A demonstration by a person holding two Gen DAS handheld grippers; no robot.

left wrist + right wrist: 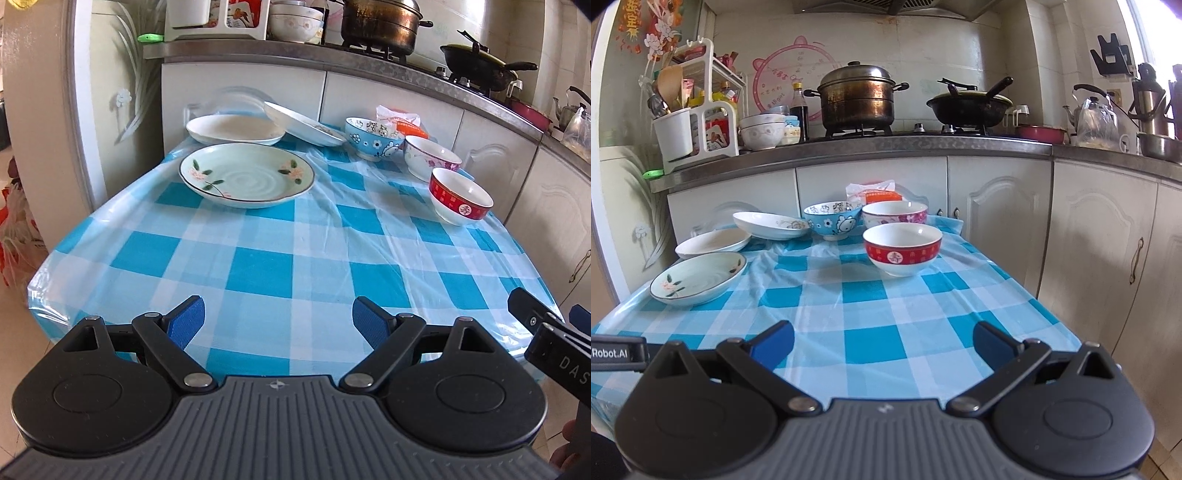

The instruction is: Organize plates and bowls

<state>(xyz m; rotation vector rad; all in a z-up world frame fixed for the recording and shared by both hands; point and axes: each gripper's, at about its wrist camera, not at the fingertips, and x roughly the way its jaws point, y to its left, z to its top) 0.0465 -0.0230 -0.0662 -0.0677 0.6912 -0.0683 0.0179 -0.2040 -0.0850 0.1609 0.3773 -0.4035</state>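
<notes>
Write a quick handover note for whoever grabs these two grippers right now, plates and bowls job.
Left gripper: jaws open, empty, over the near table edge.
Right gripper: jaws open, empty, likewise.
Plates at far left: green flowered plate, white plate behind it, and a third plate tilted with its edge resting on the white one.
Bowls at far right: red bowl, pink-flowered bowl, blue bowl, all upright and separate.
Done: nothing stacked yet.
Left: stack plates, nest bowls.

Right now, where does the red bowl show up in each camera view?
Left wrist view: the red bowl sits right of centre, near the table's right edge.
Right wrist view: the red bowl sits at centre, the nearest bowl.
Shared landmark: the blue cartoon bowl behind it, to its left.
</notes>
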